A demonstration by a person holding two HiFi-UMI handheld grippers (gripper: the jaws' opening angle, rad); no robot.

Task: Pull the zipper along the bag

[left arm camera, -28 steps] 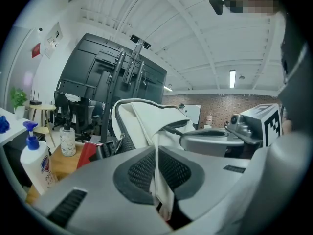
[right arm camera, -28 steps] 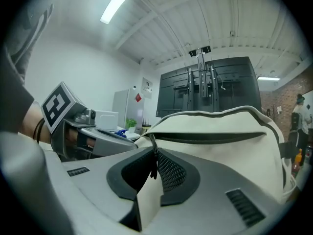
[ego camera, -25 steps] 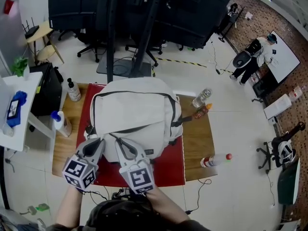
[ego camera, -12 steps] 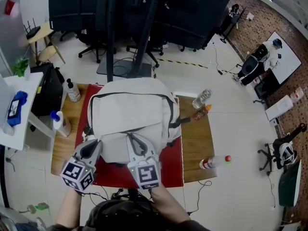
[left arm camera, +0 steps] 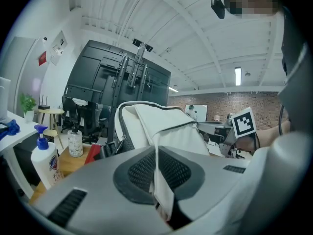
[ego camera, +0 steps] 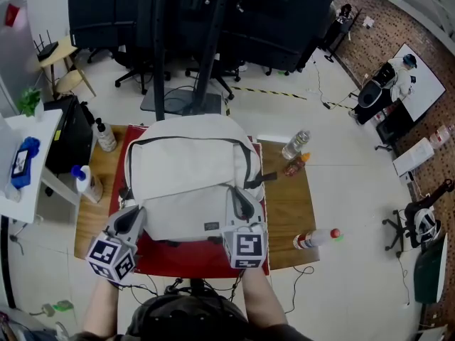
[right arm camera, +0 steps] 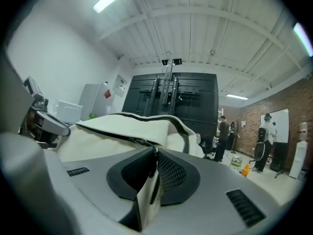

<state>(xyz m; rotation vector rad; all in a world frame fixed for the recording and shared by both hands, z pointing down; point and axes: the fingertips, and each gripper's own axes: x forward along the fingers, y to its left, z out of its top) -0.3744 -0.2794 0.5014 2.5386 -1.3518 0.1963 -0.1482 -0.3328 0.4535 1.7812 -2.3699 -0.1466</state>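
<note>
Wooden table (ego camera: 288, 212), red mat (ego camera: 192, 260), white bag (ego camera: 188, 169) dead ahead of both tools. Left gripper (ego camera: 130, 217) clamps a fabric strip (left arm camera: 159, 180); right gripper (ego camera: 239, 195) pinches the beige pull tab (right arm camera: 148, 195). Keep the anchor taut and draw level along the zipper (right arm camera: 134, 140), I'd say.

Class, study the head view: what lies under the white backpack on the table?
A red mat shows at the near and left edges of the backpack, lying on the wooden table. Whatever else lies beneath is covered by the bag.
</note>
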